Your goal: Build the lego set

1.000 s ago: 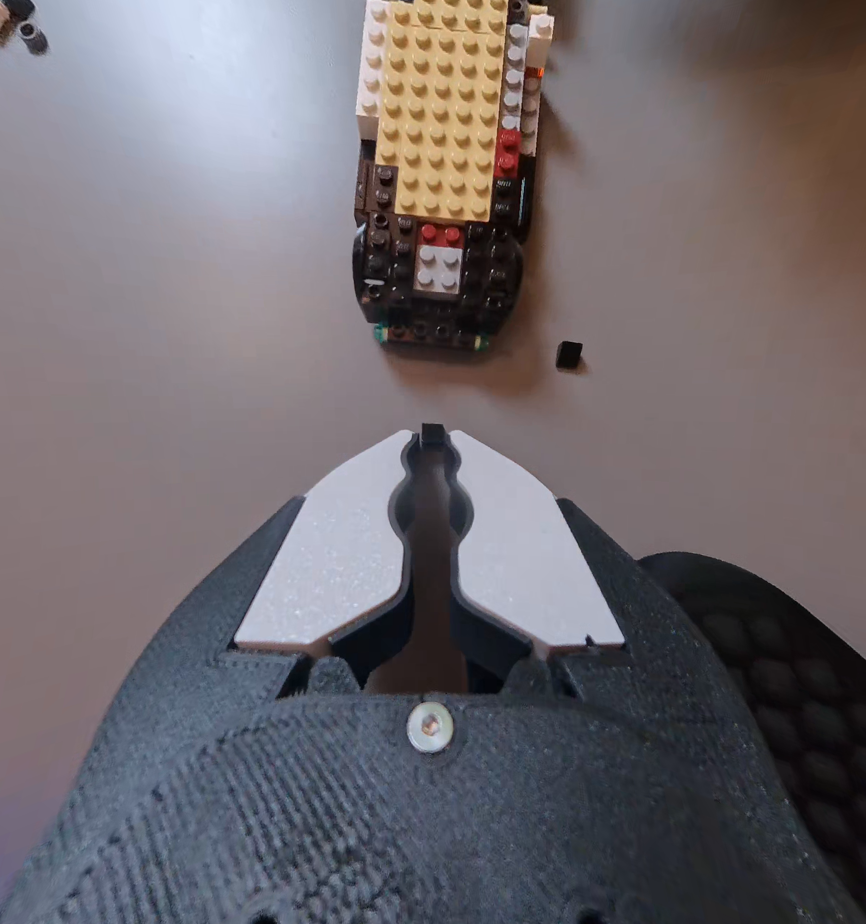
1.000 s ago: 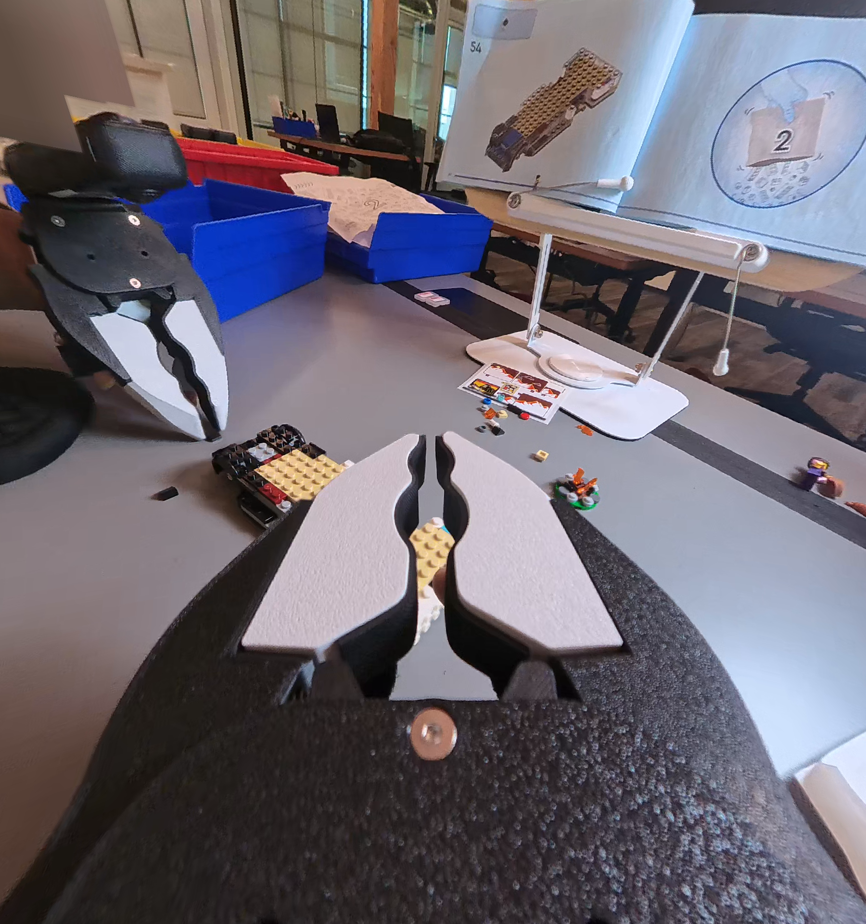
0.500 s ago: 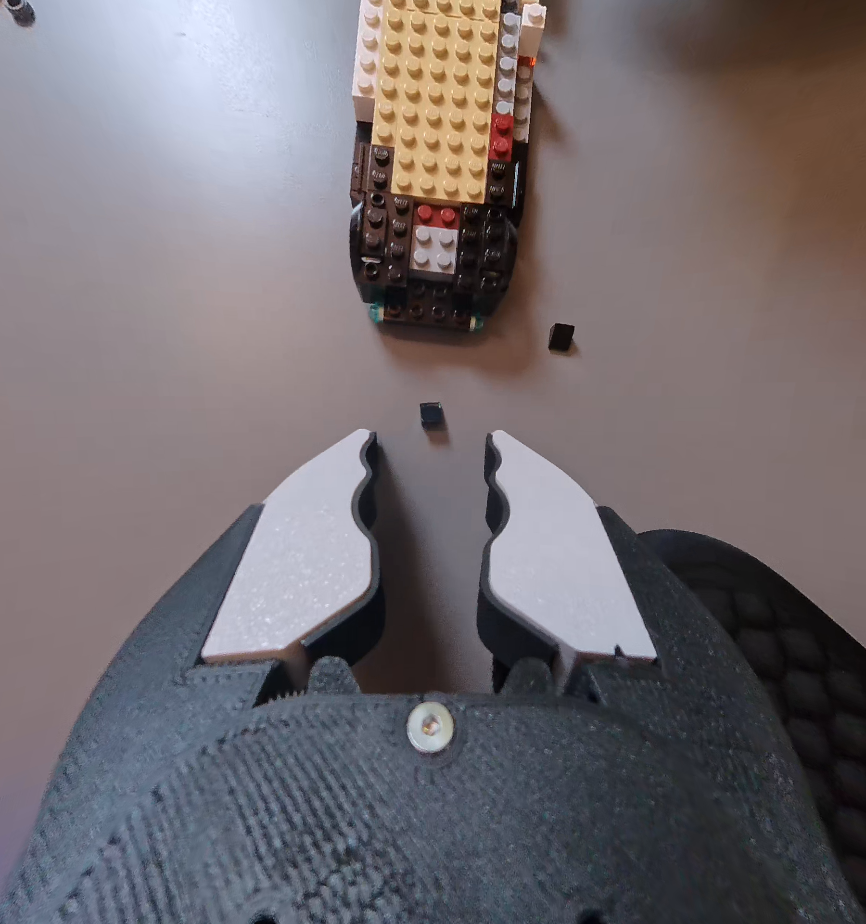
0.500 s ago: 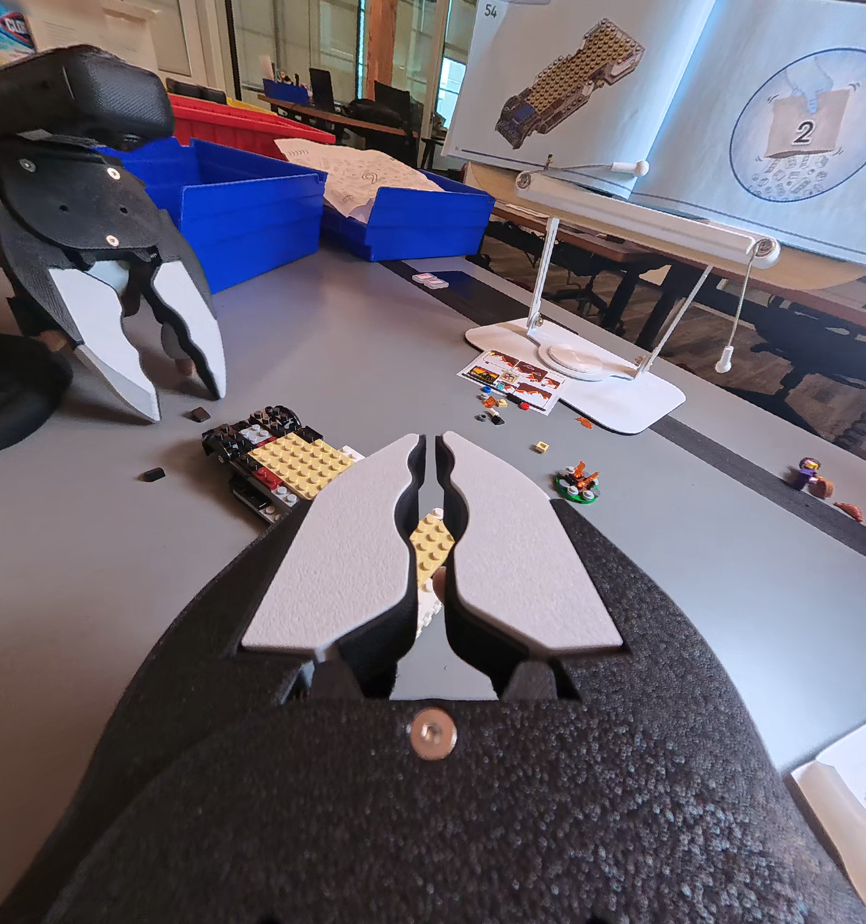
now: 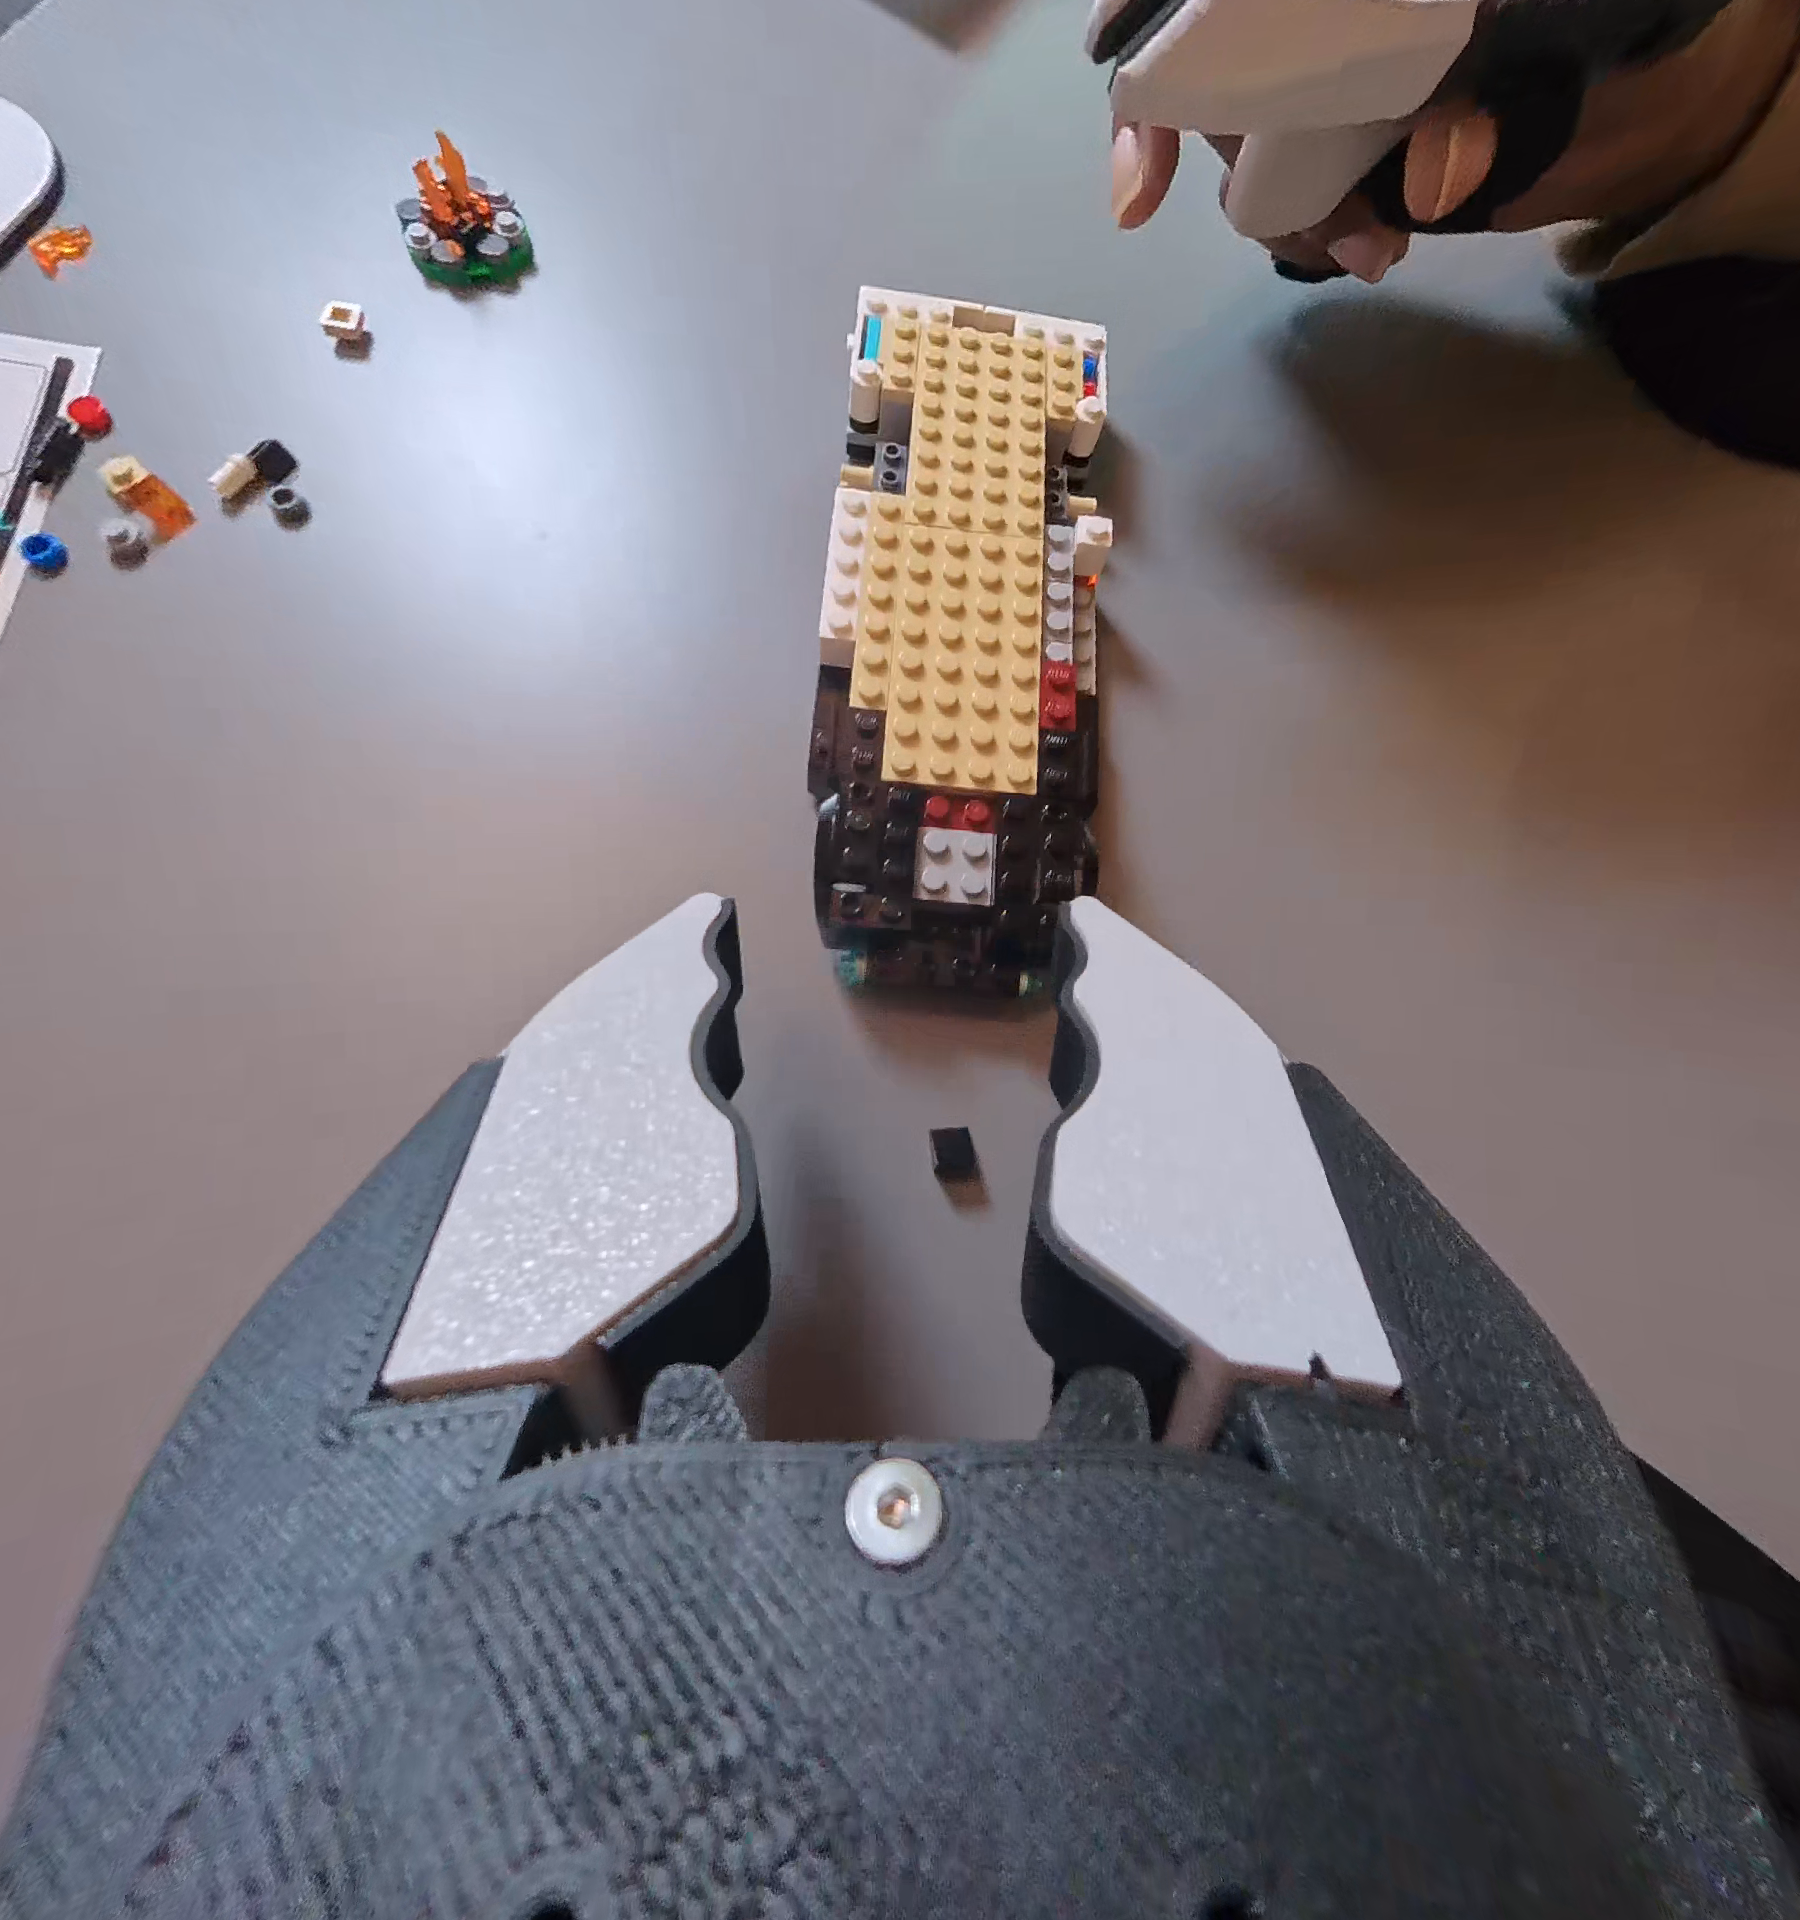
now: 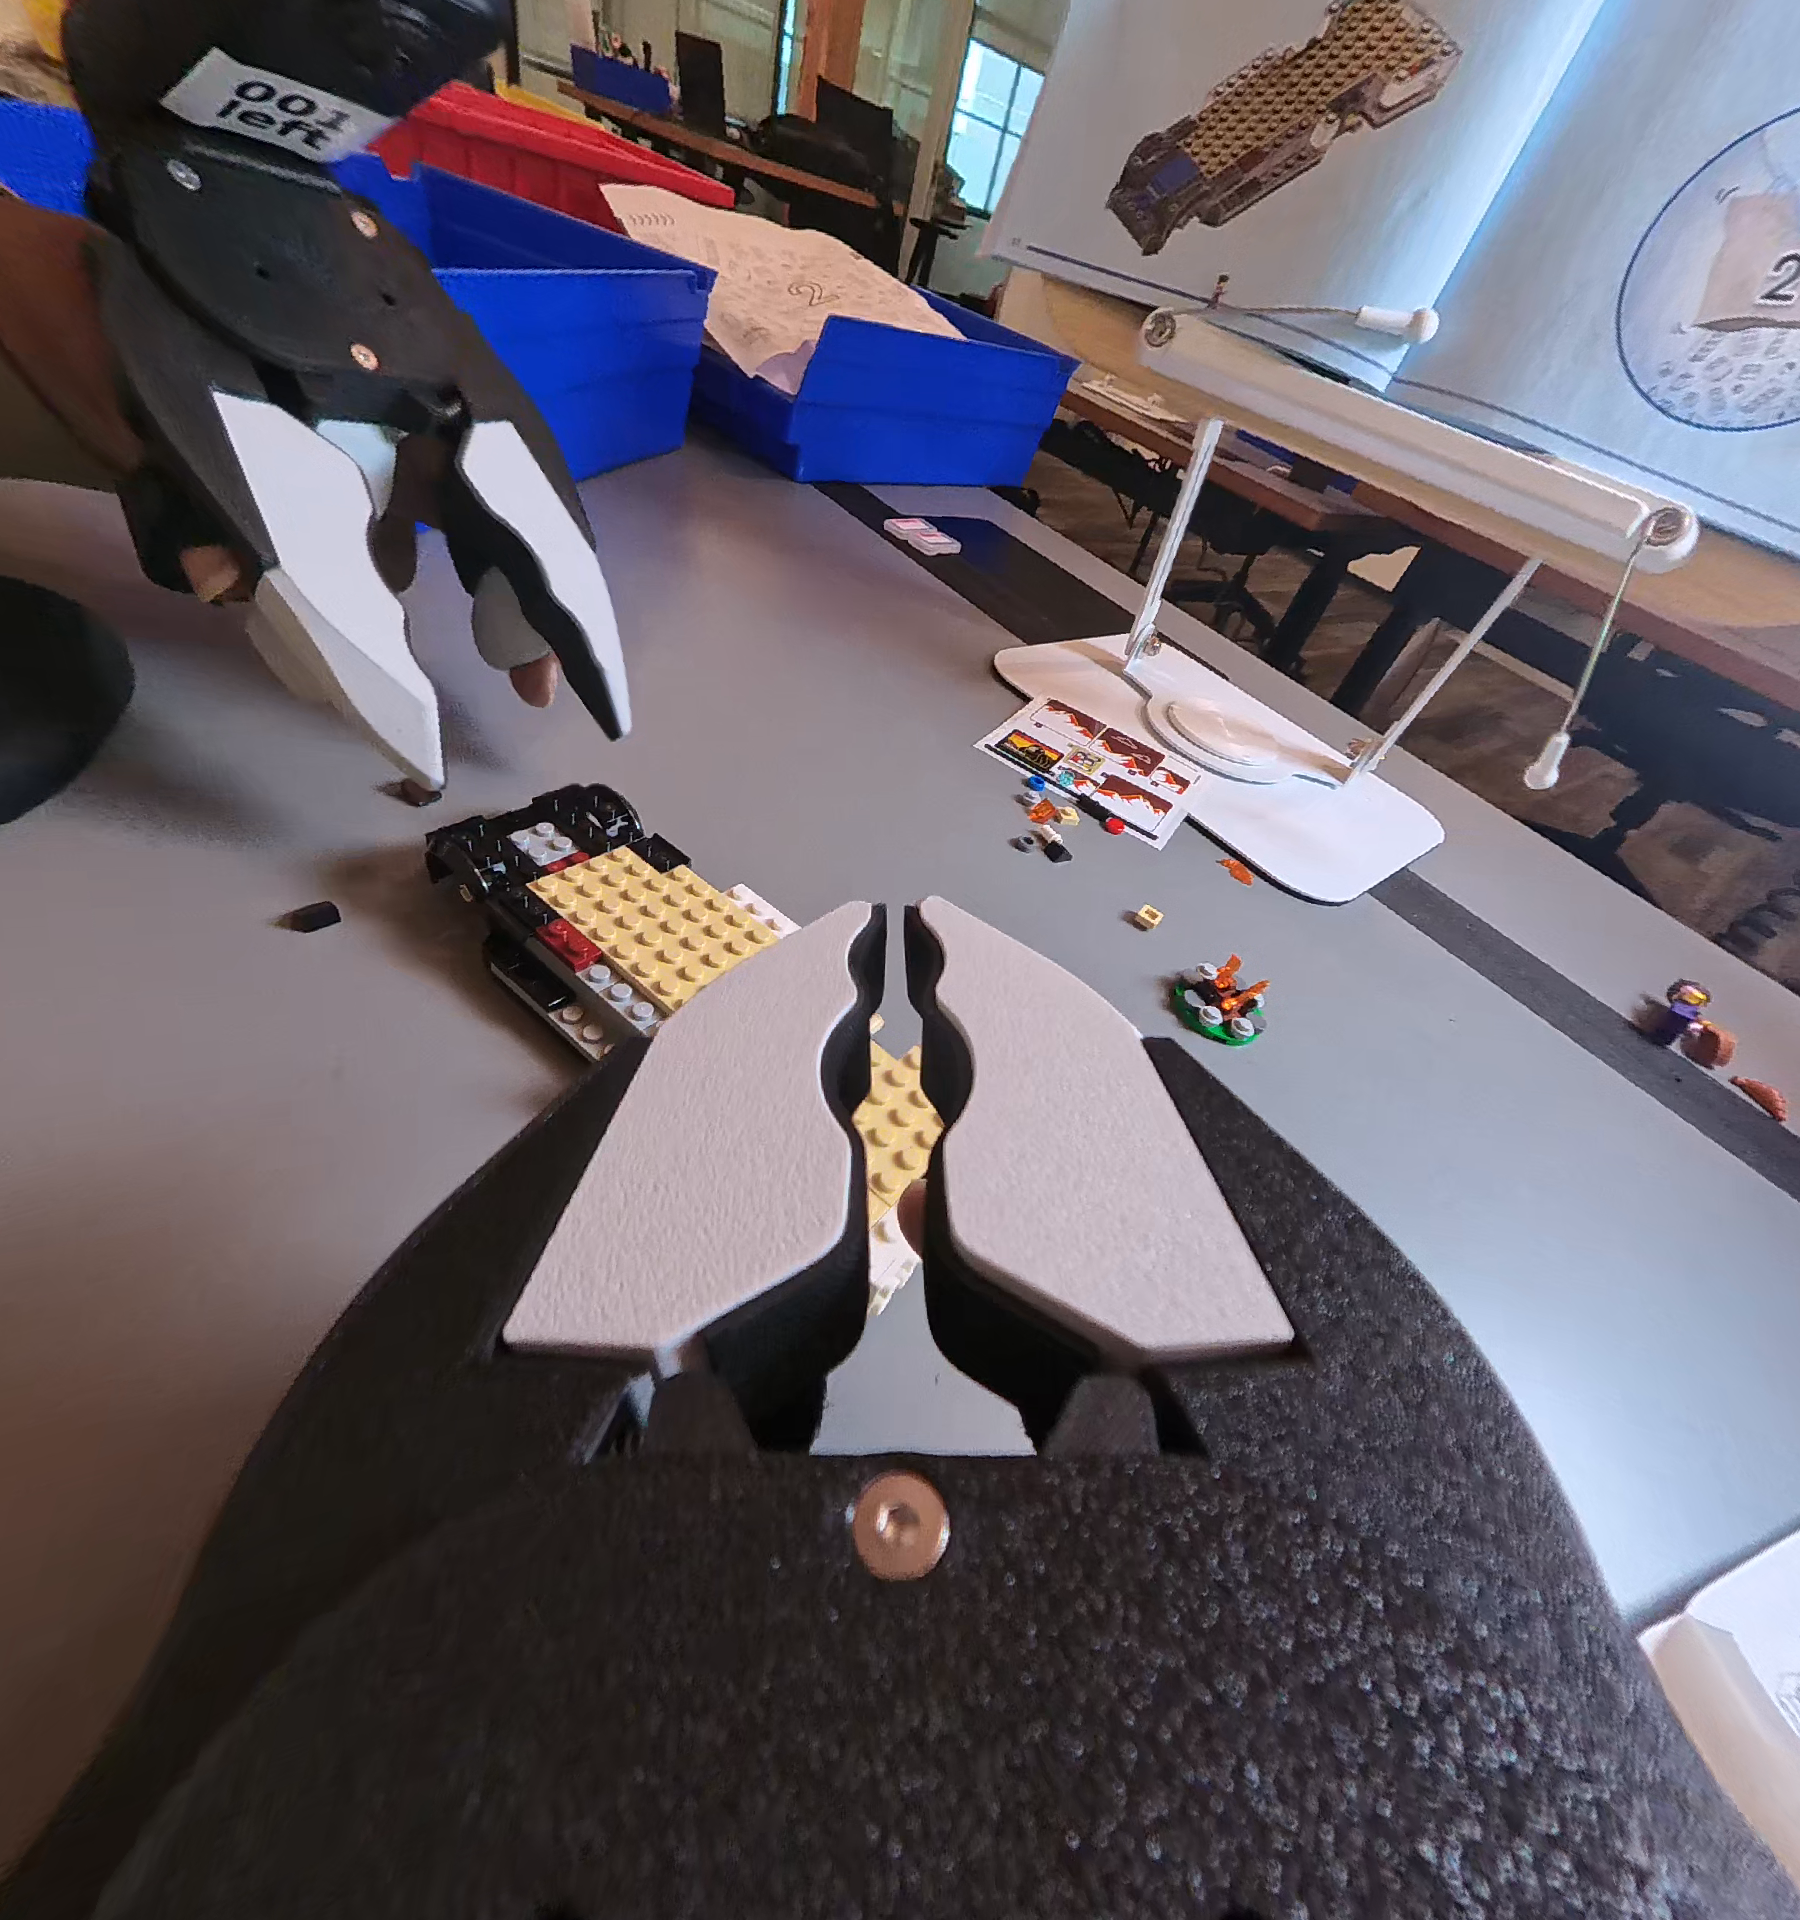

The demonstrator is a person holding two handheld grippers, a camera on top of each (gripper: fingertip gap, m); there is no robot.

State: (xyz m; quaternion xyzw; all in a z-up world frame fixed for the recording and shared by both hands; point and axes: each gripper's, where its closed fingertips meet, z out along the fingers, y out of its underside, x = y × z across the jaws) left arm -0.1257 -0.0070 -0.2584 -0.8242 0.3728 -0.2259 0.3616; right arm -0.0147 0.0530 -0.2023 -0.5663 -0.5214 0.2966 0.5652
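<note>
A long brick model [image 5: 963, 644] with a tan studded top and a black front lies on the grey table [image 5: 460, 831]. My left gripper [image 5: 898, 914] is open, its fingertips on either side of the model's black front end without touching it. A small black piece [image 5: 953, 1153] lies loose on the table between its fingers, clear of both pads. In the right wrist view the left gripper [image 6: 522, 748] hangs open over that piece [image 6: 413, 793]. My right gripper [image 6: 901, 914] is shut and hovers over the model's [image 6: 647, 925] white end. A second black piece [image 6: 312, 916] lies beside the model.
A small campfire build [image 6: 1220, 1003] and loose small pieces [image 5: 200, 488] lie by a sticker sheet [image 6: 1093, 769]. A white stand [image 6: 1291, 831] holds an open booklet. Blue bins [image 6: 584, 343] stand at the back. A black round pad [image 6: 23, 707] lies at the left. My hands' fingertips stand some 15 centimetres from each other.
My left gripper opened and let the small black piece drop onto the table, then moved forward to the model's black end. My right gripper stayed shut and lifted slightly.
</note>
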